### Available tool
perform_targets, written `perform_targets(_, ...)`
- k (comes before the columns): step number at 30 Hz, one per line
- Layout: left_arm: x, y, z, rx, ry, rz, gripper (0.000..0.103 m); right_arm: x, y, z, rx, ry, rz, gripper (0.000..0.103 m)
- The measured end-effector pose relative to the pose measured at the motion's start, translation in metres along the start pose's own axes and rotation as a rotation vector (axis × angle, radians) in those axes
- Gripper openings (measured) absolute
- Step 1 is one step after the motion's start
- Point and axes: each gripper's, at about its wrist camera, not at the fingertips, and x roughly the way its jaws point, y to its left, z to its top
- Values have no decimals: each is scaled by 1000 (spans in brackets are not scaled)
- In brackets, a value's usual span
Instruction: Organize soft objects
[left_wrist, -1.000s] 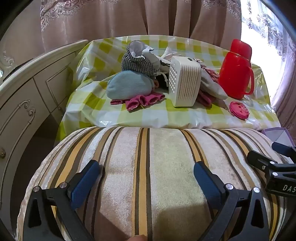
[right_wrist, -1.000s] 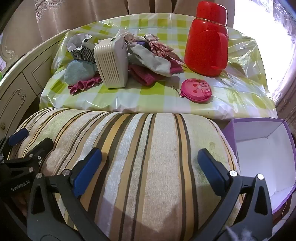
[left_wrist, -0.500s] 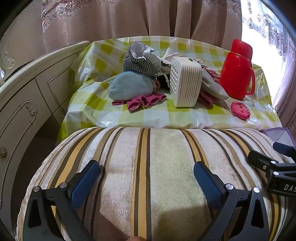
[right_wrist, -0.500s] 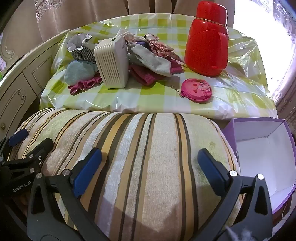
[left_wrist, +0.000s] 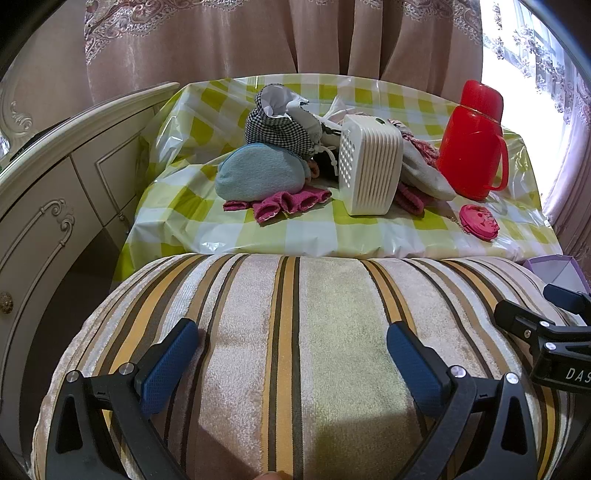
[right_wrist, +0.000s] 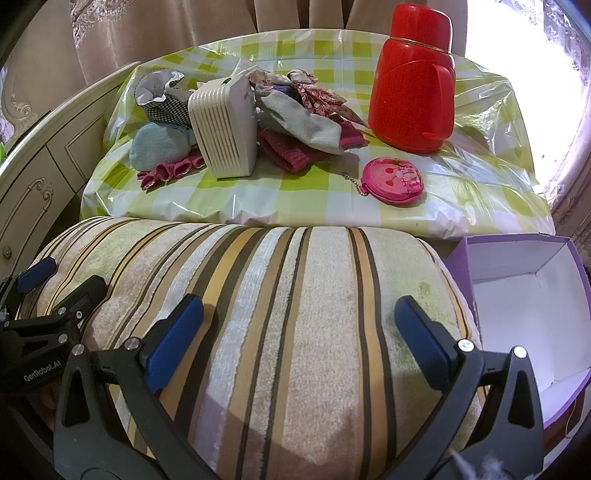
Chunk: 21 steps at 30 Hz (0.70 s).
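Fingers of both tools spread wide, gripping nothing, over the striped cushion before the worktop, whose soft clothes pile by the flask; a careless reach could topple it.

Striped beige-yellow-brown cushion; red thermos; green-white checked tablecloth; purple box.

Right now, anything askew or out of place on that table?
Yes. The soft items sit in a loose heap around the white slatted box rather than sorted, and the purple box beside the striped cushion is empty. Nothing looks spilled or damaged.
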Motion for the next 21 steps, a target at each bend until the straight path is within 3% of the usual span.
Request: perform_targets(21,0,-1,-1,0,-2,2,103,0,0,0,0,0,0,103)
